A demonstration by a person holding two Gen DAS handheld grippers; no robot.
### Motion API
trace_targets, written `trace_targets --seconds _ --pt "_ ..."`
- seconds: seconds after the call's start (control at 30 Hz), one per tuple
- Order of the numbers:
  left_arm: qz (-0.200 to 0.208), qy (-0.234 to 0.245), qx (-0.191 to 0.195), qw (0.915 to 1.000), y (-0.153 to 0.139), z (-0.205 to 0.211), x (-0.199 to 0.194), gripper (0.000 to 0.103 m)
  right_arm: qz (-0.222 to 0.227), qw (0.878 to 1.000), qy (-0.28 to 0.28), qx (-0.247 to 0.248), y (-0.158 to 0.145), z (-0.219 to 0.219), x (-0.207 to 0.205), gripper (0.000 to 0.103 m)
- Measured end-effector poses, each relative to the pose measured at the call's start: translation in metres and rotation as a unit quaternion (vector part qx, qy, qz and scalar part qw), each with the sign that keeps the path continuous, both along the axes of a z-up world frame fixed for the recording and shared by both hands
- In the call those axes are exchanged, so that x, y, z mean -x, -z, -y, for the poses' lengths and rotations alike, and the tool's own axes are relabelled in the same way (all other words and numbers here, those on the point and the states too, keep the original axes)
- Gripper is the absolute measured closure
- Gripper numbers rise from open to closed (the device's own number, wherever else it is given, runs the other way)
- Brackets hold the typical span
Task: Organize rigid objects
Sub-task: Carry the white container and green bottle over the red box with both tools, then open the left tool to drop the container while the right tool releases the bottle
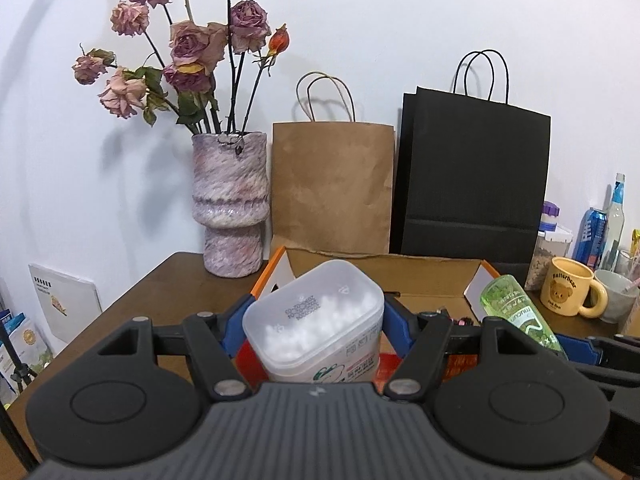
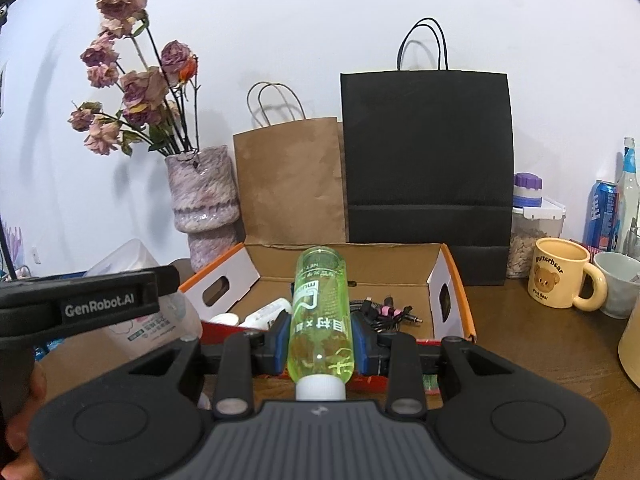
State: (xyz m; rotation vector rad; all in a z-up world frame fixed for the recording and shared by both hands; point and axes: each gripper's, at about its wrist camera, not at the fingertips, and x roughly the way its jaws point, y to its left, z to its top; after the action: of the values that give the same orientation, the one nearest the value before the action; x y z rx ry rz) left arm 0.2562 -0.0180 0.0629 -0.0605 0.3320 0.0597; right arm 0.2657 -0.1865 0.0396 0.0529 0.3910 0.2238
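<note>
White wall (image 1: 400, 20); brown table (image 1: 160, 292); left fingers (image 1: 394, 316) grasping tub (image 1: 316, 320); right, bottle (image 2: 320, 320).

Against the white wall ahead of me a mottled pink vase (image 1: 230, 204) holds dried roses (image 1: 188, 46). Just right of it a brown paper bag (image 1: 332, 186) leans on the wall, and beside that a taller black paper bag (image 1: 474, 176) stands. Farther right on the brown table (image 2: 532, 336) I see a yellow bear mug (image 2: 560, 278), a grey cup (image 2: 618, 282), a blue can (image 2: 600, 214) and a purple-lidded jar (image 2: 528, 188).
</note>
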Motion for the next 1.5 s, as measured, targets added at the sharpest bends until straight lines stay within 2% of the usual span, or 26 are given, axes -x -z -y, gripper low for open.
trace_targets --seconds 0.83,1.5 --pt "0.010 0.000 0.010 0.9999 -0.004 0.012 -0.083 0.034 -0.001 1.000 0.021 0.001 -0.003 0.008 -0.080 0.073" --pt "-0.022 -0.020 -0.012 0.9995 0.017 0.008 -0.152 0.034 -0.019 0.999 0.026 0.018 0.013 0.001 -0.151 0.073"
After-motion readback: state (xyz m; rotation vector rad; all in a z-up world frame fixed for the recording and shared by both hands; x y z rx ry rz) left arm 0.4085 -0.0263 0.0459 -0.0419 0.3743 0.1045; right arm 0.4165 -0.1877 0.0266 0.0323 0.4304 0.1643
